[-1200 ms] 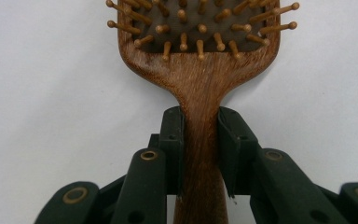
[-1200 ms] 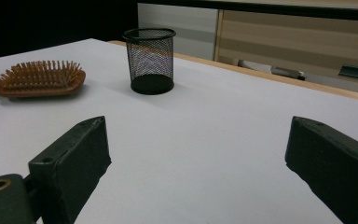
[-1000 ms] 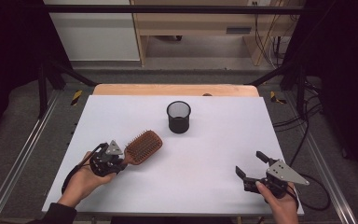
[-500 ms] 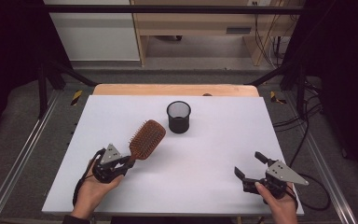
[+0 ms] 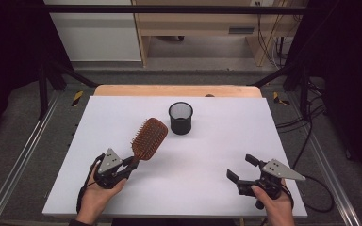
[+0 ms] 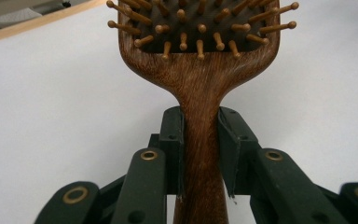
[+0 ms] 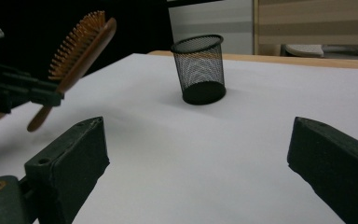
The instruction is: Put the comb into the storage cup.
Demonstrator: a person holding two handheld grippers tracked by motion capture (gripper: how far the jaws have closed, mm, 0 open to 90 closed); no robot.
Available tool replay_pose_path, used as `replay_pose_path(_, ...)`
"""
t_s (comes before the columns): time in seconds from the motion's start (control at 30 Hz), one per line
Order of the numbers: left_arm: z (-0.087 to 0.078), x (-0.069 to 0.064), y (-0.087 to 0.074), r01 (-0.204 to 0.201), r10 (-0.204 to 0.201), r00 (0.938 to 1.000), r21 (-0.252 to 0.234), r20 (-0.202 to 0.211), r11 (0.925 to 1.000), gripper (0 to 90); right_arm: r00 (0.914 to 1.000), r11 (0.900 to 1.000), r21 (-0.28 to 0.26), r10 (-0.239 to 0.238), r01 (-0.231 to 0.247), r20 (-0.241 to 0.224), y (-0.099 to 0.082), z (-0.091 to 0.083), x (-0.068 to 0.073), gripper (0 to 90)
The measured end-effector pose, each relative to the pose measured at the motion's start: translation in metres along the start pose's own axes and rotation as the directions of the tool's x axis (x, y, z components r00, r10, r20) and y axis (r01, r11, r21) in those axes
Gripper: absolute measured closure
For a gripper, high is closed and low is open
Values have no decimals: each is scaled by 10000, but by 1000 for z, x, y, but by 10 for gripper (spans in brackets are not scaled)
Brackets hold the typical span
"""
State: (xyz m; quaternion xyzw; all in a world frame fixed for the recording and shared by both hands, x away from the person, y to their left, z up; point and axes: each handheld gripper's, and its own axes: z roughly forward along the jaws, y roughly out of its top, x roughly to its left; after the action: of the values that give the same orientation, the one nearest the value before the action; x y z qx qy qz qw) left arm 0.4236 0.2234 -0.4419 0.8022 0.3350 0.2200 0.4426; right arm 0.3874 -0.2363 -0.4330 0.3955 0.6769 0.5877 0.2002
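While the wooden paddle hairbrush (image 5: 147, 139) is pinched by its handle between the pads of the left gripper (image 5: 128, 165), it is carried clear of the white tabletop (image 5: 207, 155), as the right gripper view suggests, where its handle end hangs above the surface. From the left gripper, the brush's long axis is seen to run toward one o'clock, head outermost and tilted upward, with the pin side turned up and to the left. At about one o'clock from the brush head, near but apart from it, an upright black wire-mesh pencil cup (image 5: 181, 117) is found; this gap and bearing are judged to govern the coming move, should the brush be meant for the cup. The left hand is clearly the nearer one. At the near right, the right gripper (image 5: 242, 168) is held with its jaws spread and nothing between them, well apart from both things. The brush is of dark, smooth-grained wood with ball-tipped wooden pins on a dark cushion. The cup is a slightly tapered cylinder with a solid dark base. A pale wooden edge (image 5: 179, 90) is seen beyond the far rim of the tabletop.
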Motion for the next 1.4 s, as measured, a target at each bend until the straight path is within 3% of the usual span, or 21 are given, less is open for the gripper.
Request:
replay_pose_path(0.2, 1, -8, 3, -106, 107, 9999, -201, 54, 9997, 722, 9968, 9977, -234, 627, -639, -500, 12, 21, 14, 77)
replay_pose_path(0.43, 3, -14, 5, -114, 119, 9999, -461, 114, 9989, 722, 9933, 9979, 100, 647, -641, -960, 26, 60, 39, 83)
replay_pose_path(0.8, 5, -19, 8, -138, 150, 9998, -677, 161, 9976, 722, 9863, 9963, 543, 733, -659, -1477, 42, 102, 75, 80)
replay_pose_path(0.97, 6, -21, 9, -219, 232, 9996, -730, 172, 9971, 722, 9837, 9962, 633, 703, -606, -1655, 48, 115, 87, 79)
replay_pose_path(1.4, 5, -26, 11, -323, 340, 9992, -853, 191, 9958, 722, 9805, 9923, 1031, 862, -687, -1764, 48, 131, 99, 76)
